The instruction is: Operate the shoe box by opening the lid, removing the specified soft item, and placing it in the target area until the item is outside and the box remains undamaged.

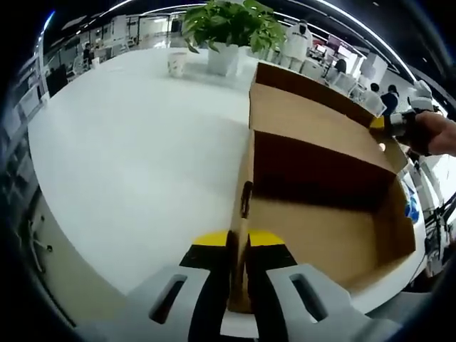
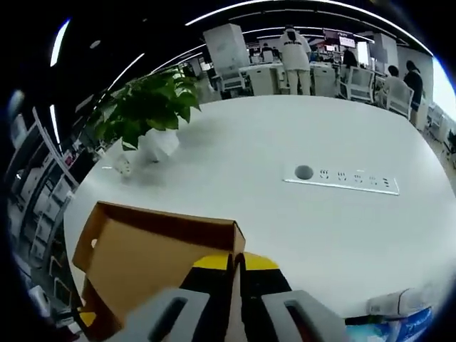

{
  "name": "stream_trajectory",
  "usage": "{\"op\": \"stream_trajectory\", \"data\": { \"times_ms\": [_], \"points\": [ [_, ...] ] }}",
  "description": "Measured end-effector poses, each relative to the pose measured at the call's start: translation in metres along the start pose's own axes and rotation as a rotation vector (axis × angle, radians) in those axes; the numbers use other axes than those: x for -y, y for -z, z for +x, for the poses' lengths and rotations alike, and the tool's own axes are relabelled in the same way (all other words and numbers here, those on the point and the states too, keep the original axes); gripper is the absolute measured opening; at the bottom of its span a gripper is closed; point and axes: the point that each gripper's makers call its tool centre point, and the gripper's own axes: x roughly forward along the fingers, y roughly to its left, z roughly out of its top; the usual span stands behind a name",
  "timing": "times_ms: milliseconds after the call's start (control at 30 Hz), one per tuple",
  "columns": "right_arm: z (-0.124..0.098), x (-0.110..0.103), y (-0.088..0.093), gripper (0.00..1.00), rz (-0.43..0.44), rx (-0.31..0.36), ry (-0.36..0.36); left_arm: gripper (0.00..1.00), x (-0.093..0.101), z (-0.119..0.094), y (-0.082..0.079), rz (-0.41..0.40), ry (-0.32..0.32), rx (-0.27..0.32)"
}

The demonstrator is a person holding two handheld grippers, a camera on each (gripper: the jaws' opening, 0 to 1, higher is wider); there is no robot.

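Both grippers clamped on the open box's cardboard walls.
Left gripper (image 1: pixel 239 246), bottom centre of the left gripper view, pinched the box (image 1: pixel 320 235) edge between closed jaws; box interior looked bare, lid (image 1: pixel 306 117) folded back toward upper right. Right gripper (image 2: pixel 236 265), bottom centre of its own view, gripped the lid (image 2: pixel 153 249) edge. Plant (image 2: pixel 146 107) stood upper left on the white table (image 2: pixel 299 235), power strip (image 2: pixel 342 179) right of centre.
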Motion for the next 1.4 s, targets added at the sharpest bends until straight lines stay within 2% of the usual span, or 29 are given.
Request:
{"op": "stream_trajectory", "data": {
  "times_ms": [167, 267, 367, 700, 1033, 1233, 1400],
  "points": [
    [-0.008, -0.004, -0.010, 0.00, -0.014, 0.031, -0.005, 0.06, 0.001, 0.000, 0.000, -0.013, -0.007, 0.002],
    [-0.016, -0.009, -0.017, 0.00, -0.064, 0.050, -0.012, 0.06, 0.001, 0.002, -0.001, -0.020, -0.009, 0.000],
    [-0.026, -0.015, -0.024, 0.00, -0.072, 0.076, -0.023, 0.06, 0.000, 0.002, -0.002, -0.033, -0.013, 0.003],
    [-0.053, -0.021, -0.034, 0.00, -0.106, 0.139, -0.022, 0.06, 0.005, 0.006, -0.005, -0.062, -0.015, 0.012],
    [-0.079, -0.028, -0.034, 0.00, -0.160, 0.201, -0.023, 0.07, 0.009, 0.009, -0.007, -0.066, -0.012, 0.027],
    [-0.092, -0.027, -0.028, 0.00, -0.177, 0.222, -0.026, 0.07, 0.009, 0.009, -0.007, -0.065, -0.002, 0.035],
    [-0.101, -0.031, -0.025, 0.00, -0.197, 0.266, -0.027, 0.07, 0.009, 0.008, -0.008, -0.072, 0.004, 0.048]
  ]
}}
